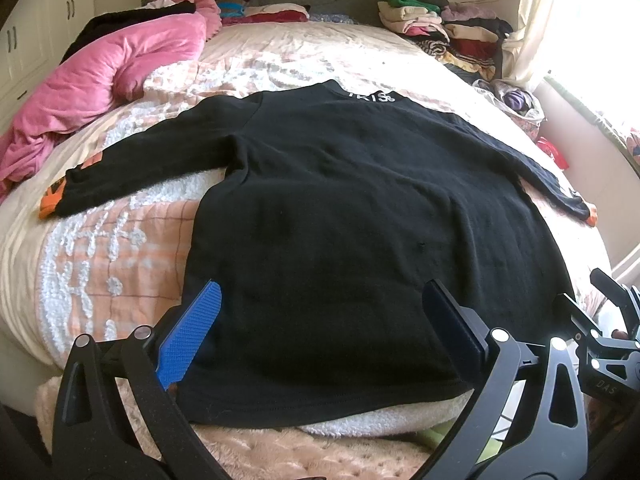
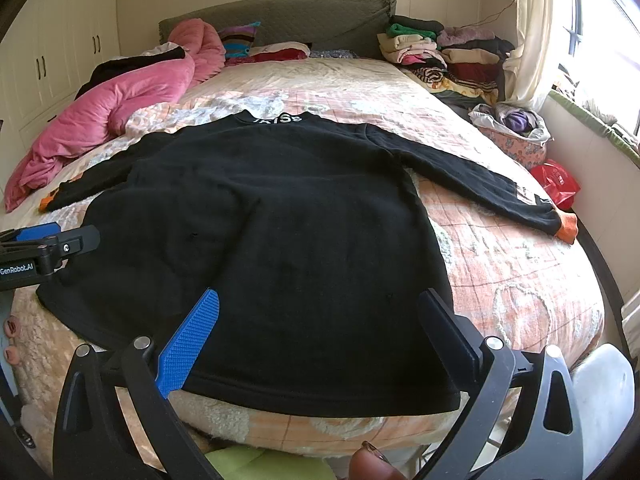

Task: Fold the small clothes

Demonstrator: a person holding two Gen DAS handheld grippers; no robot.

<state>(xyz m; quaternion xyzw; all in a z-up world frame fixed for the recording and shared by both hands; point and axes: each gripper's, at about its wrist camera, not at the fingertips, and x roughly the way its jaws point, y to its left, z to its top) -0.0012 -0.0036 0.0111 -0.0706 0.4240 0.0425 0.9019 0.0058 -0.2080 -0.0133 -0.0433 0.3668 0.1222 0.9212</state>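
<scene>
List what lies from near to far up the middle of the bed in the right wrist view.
Open right tongs → black long-sleeved sweatshirt lying flat → its white-lettered collar → bare peach-and-white checked bedspread → green padded headboard.

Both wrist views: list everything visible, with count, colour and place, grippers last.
black sweater: one, black with orange cuffs, spread flat mid-bed, sleeves out.
bedspread: one, peach-and-white, covering the bed.
pink quilt: one, pink, bunched along the bed's left edge.
folded clothes pile: one heap, mixed colours, far right corner.
red bag: one, red, beside the bed at right.
left gripper: open, over the sweater's hem.
right gripper: open, over the hem.
</scene>
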